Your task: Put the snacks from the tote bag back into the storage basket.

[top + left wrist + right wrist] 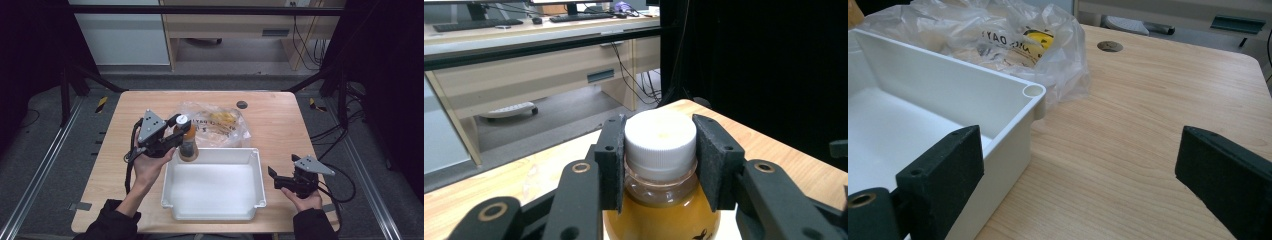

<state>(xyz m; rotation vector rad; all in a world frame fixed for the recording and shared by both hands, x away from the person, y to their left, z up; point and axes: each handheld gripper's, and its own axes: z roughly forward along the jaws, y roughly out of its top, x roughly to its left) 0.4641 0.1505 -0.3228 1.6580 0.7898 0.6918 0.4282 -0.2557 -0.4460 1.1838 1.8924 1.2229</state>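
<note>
left tongs (181,134) clamped on the white cap of the bottle (188,146) of amber liquid, held at the white tub's (214,215) far left rim. plastic bag (220,124) behind. right tongs (273,176) wide apart, nothing held, beside the tub on the table (280,125).

In the left gripper view we lose the lower body of the amber-filled clear plastic bottle with a white screw cap (660,165) below the picture's edge, and the black pads cover both sides of its cap. The print on the crumpled clear plastic bag (1013,37) (partly folded under) we cannot read. The white rectangular plastic tray (948,95) runs off the left edge of the right gripper view.
</note>
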